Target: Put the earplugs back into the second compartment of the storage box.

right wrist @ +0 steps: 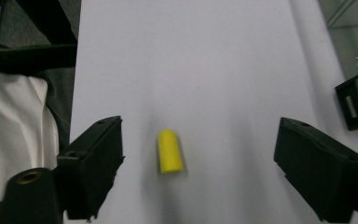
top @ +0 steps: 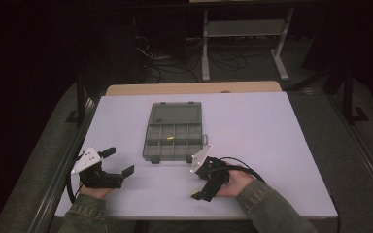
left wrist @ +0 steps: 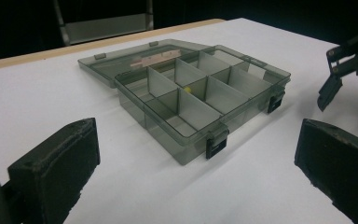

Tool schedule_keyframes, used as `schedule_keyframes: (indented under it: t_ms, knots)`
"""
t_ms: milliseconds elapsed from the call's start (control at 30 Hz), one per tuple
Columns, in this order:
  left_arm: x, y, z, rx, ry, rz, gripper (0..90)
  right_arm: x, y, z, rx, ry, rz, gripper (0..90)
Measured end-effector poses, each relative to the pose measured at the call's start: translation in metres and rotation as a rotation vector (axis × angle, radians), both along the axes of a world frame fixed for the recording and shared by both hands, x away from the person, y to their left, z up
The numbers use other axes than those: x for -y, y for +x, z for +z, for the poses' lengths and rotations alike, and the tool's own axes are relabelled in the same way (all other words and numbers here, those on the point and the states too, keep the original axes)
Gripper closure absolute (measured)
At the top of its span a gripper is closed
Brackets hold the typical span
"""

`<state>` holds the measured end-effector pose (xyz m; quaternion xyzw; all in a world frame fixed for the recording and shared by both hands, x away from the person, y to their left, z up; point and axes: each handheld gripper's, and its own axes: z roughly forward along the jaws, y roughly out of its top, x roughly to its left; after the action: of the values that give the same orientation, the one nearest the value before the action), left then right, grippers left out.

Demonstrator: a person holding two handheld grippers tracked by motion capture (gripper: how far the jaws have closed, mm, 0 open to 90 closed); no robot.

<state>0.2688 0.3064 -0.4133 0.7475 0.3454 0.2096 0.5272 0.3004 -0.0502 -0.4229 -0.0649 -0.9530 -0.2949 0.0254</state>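
White tabletop (right wrist: 205, 56) runs under my right gripper (right wrist: 198, 163), whose jaws stand spread with nothing pinched. Between them, left of centre low in the right gripper view, lies the yellow earplug (right wrist: 170, 151), long axis pointing up-frame, nearer my right hand than my left.

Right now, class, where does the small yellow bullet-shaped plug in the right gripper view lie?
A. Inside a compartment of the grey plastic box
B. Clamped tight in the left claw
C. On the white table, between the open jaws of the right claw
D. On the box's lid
C: the small yellow bullet-shaped plug lies on the white table, apart from both jaws of the open right claw.
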Motion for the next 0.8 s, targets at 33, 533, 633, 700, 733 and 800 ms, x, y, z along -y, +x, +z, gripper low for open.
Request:
schedule_keyframes:
  t_ms: [33, 533, 633, 700, 733, 800]
  knots:
    - [0.0000, 0.0000, 0.0000, 0.000, 0.000, 0.000, 0.0, -0.0007, -0.0008, -0.0015, 0.002, -0.008, 0.003, 18.3]
    - [-0.0006, -0.0005, 0.0004, 0.004, -0.005, 0.009, 0.0, -0.0031, -0.0067, -0.0069, -0.003, -0.059, 0.076, 64.3]
    - [-0.0002, -0.0002, 0.0002, 0.003, -0.002, 0.004, 0.0, -0.0031, -0.0083, -0.0063, 0.009, -0.068, 0.091, 73.8]
    - [0.0003, 0.0001, 0.0000, 0.003, 0.001, 0.002, 0.0, -0.0030, -0.0093, -0.0058, 0.006, -0.070, 0.102, 77.5]
    - [0.0004, 0.0001, -0.0001, 0.001, 0.004, 0.001, 0.0, -0.0032, -0.0095, -0.0060, 0.008, -0.073, 0.104, 78.0]
    - [0.0005, 0.0002, -0.0002, 0.001, 0.008, -0.001, 0.0, -0.0034, -0.0099, -0.0053, 0.011, -0.072, 0.103, 78.6]
